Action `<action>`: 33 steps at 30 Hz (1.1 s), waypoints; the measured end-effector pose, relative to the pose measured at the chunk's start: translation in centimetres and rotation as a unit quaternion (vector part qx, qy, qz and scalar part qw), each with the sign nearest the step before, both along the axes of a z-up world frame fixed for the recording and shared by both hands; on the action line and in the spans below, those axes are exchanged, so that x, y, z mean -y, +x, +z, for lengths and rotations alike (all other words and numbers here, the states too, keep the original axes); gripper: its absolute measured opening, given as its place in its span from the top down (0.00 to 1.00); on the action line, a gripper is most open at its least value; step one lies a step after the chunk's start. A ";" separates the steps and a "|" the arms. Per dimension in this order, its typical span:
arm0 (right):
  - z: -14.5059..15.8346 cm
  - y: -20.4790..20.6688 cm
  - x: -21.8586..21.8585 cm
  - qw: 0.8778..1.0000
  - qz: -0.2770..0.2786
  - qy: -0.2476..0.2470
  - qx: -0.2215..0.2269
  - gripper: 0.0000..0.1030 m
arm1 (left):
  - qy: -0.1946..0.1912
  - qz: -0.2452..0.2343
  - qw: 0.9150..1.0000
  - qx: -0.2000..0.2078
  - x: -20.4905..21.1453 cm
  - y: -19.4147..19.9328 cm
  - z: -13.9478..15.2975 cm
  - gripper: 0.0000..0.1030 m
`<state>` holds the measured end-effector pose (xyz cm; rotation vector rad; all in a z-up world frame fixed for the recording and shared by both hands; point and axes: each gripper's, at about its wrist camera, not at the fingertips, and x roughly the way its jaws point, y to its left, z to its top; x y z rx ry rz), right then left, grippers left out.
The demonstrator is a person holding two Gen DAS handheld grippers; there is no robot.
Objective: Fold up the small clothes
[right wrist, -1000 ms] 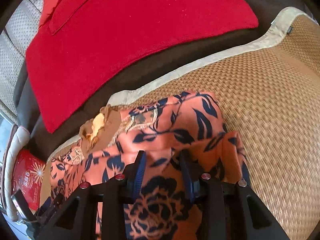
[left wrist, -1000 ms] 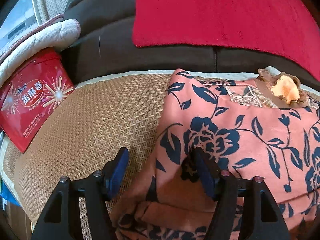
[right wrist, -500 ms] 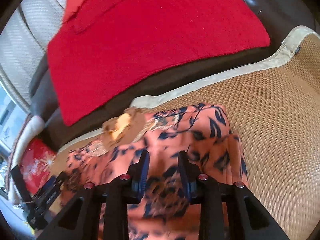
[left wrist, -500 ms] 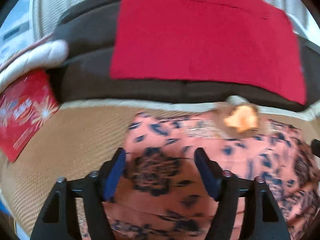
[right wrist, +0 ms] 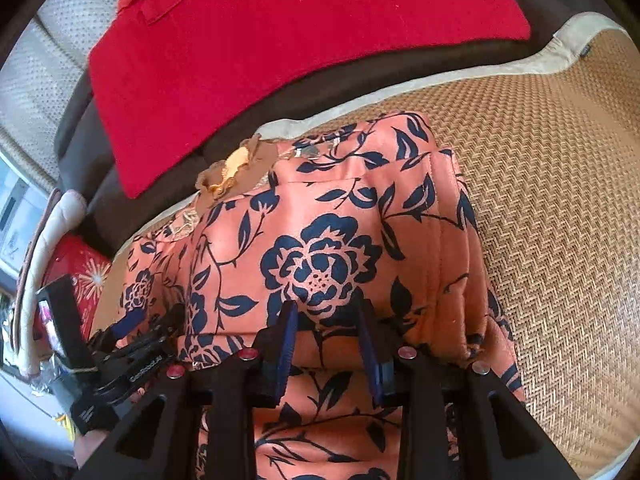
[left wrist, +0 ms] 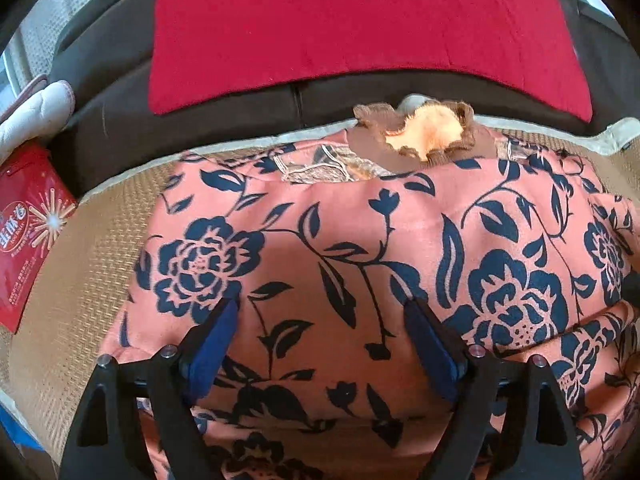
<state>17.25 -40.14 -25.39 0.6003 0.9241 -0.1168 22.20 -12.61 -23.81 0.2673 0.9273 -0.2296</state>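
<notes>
A salmon-orange garment with a dark blue flower print (left wrist: 360, 248) lies on a woven straw mat on a sofa seat; it also shows in the right wrist view (right wrist: 320, 248). Its brown and yellow frilled collar (left wrist: 424, 136) points at the sofa back. My left gripper (left wrist: 320, 320) is open just over the left half of the cloth, holding nothing. My right gripper (right wrist: 326, 320) is partly closed with a fold of the cloth between its blue pads. The left gripper shows at the left in the right wrist view (right wrist: 132, 332).
The woven straw mat (right wrist: 552, 208) extends bare to the right of the garment. A red blanket (left wrist: 352, 28) hangs over the dark sofa back. A red tin box (left wrist: 28, 232) and a white padded cushion (left wrist: 36, 108) sit at the left end.
Both grippers moved forward over the garment, carrying its near part up and over toward the collar. The left gripper let go of the cloth edge and now hovers open.
</notes>
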 end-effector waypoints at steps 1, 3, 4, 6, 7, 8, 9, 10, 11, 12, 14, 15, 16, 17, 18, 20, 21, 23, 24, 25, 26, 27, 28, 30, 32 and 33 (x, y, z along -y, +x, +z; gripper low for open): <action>0.4 -0.4 -0.1 1.000 0.002 -0.001 0.001 0.67 | 0.009 -0.001 1.000 0.006 -0.3 -0.4 0.4 0.15; 1.2 -1.2 0.1 1.000 -0.003 0.007 0.017 0.66 | 0.008 0.000 0.999 0.033 -1.5 -1.8 1.7 0.16; 1.9 -2.3 0.2 0.999 -0.006 0.013 0.037 0.64 | -0.002 -0.001 0.999 0.046 -2.5 -2.8 2.6 0.16; 3.0 -4.2 0.3 0.998 -0.010 0.018 0.066 0.40 | -0.024 0.004 0.998 0.062 -4.4 -4.2 4.3 0.16; 3.6 -5.5 0.3 0.996 -0.015 0.016 0.084 0.25 | -0.033 0.007 0.997 0.073 -5.5 -5.1 5.1 0.15; 4.2 -6.8 0.3 0.995 -0.020 0.010 0.102 0.25 | -0.038 0.011 0.996 0.084 -6.7 -6.2 5.8 0.15; 4.8 -8.0 0.2 0.993 -0.018 0.005 0.116 0.25 | -0.042 0.013 0.995 0.092 -7.8 -7.0 6.4 0.15; 5.2 -9.3 0.1 0.992 -0.014 0.003 0.125 0.25 | -0.044 0.017 0.994 0.097 -9.1 -7.9 6.8 0.15; 5.4 -10.2 0.1 0.992 -0.011 0.003 0.129 0.25 | -0.046 0.024 0.994 0.101 -10.7 -9.3 7.2 0.15; 5.6 -11.0 0.1 0.991 -0.011 0.004 0.131 0.25 | -0.048 0.030 0.993 0.101 -12.0 -10.3 7.4 0.15; 5.8 -13.0 0.7 0.991 -0.011 0.006 0.130 0.25 | -0.049 0.040 0.993 0.100 -14.1 -11.9 7.8 0.15; 5.8 -13.8 0.7 0.992 -0.012 0.007 0.128 0.25 | -0.045 0.050 0.993 0.099 -15.3 -13.0 7.9 0.14; 5.7 -14.7 0.7 0.992 -0.012 0.007 0.126 0.25 | -0.042 0.061 0.993 0.097 -16.6 -13.8 7.8 0.13; 5.6 -15.1 0.6 0.992 -0.011 0.006 0.123 0.25 | -0.041 0.071 0.992 0.094 -17.6 -14.6 7.7 0.10; 5.5 -15.6 0.5 0.993 -0.007 0.007 0.119 0.25 | -0.043 0.082 0.992 0.088 -19.0 -15.6 7.5 0.10; 5.1 -16.6 0.2 0.994 -0.001 0.003 0.107 0.25 | -0.050 0.101 0.991 0.077 -21.0 -16.8 6.8 0.10; 4.9 -16.9 -0.2 0.995 0.004 0.000 0.104 0.25 | -0.055 0.108 0.990 0.071 -21.8 -17.3 6.4 0.10; 4.4 -17.6 -0.7 0.995 0.013 -0.003 0.099 0.25 | -0.060 0.113 0.990 0.057 -22.6 -17.9 5.3 0.10; 4.1 -17.9 -0.9 0.995 0.016 -0.004 0.094 0.25 | -0.060 0.113 0.991 0.048 -22.9 -18.2 4.8 0.10; 3.7 -18.2 -1.1 0.996 0.018 -0.004 0.090 0.25 | -0.057 0.111 0.991 0.042 -23.0 -18.4 4.2 0.10; 3.2 -18.4 -1.2 0.996 0.019 -0.004 0.086 0.25 | -0.055 0.109 0.992 0.038 -23.2 -18.8 3.8 0.10; 2.8 -18.8 -1.3 0.997 0.017 -0.005 0.081 0.25 | -0.055 0.106 0.992 0.035 -23.3 -19.1 3.6 0.10; 2.3 -19.2 -1.3 0.997 0.014 -0.004 0.076 0.25 | -0.058 0.103 0.993 0.030 -23.5 -19.5 3.5 0.10; 1.3 -19.9 -1.0 0.998 0.006 -0.003 0.061 0.25 | -0.069 0.101 0.992 0.017 -23.8 -19.3 2.6 0.10; 0.1 -20.7 -0.4 0.999 -0.005 0.001 0.037 0.25 | -0.078 0.100 0.992 0.000 -24.2 -19.1 1.5 0.10; -0.9 -21.1 -0.1 1.000 -0.010 0.009 0.014 0.25 | -0.079 0.102 0.992 -0.010 -24.3 -19.2 1.1 0.10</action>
